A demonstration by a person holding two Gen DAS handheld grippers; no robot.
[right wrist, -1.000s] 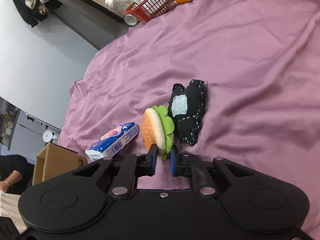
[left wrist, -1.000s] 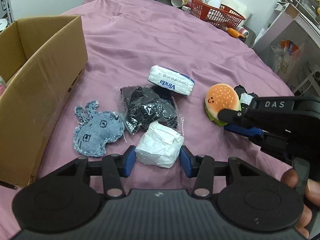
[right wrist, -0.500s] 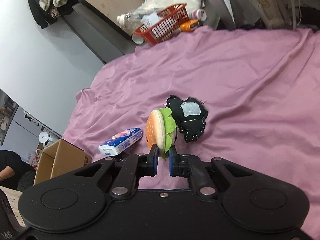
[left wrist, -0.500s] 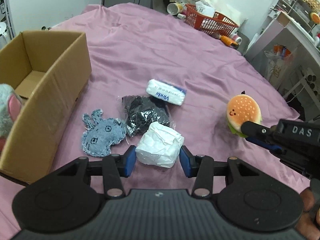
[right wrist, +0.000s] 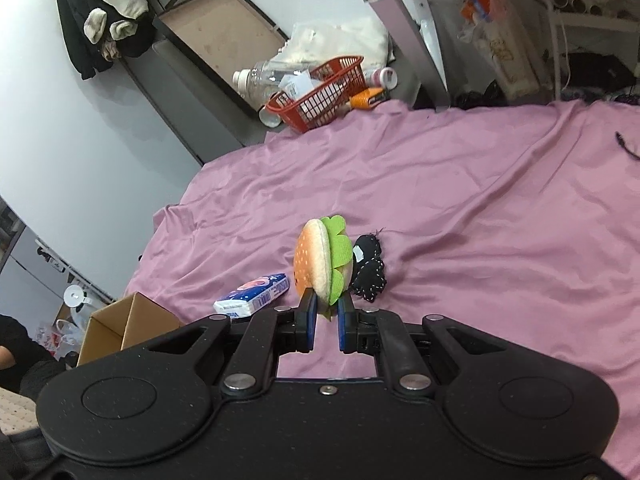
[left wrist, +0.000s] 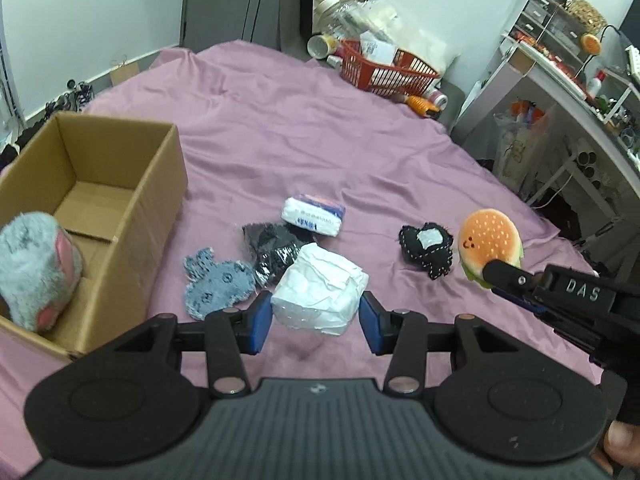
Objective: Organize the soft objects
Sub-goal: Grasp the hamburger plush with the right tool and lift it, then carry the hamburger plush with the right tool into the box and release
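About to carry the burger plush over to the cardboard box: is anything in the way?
The left tool, with the white packet between its fingers, sits between the burger plush and the cardboard box. Items on the sheet lie lower.

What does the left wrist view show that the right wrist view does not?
Only the left wrist view shows the left gripper holding the white wrapped bundle, the blue denim bunny patch, the bagged black fabric, and the grey plush toy inside the cardboard box.

Only the right wrist view shows the burger's green felt lettuce edge-on and the dark jacket hanging on the wall.

Both show the plush burger in the right gripper, the black stitched plush, the tissue pack, the red basket and the pink sheet.
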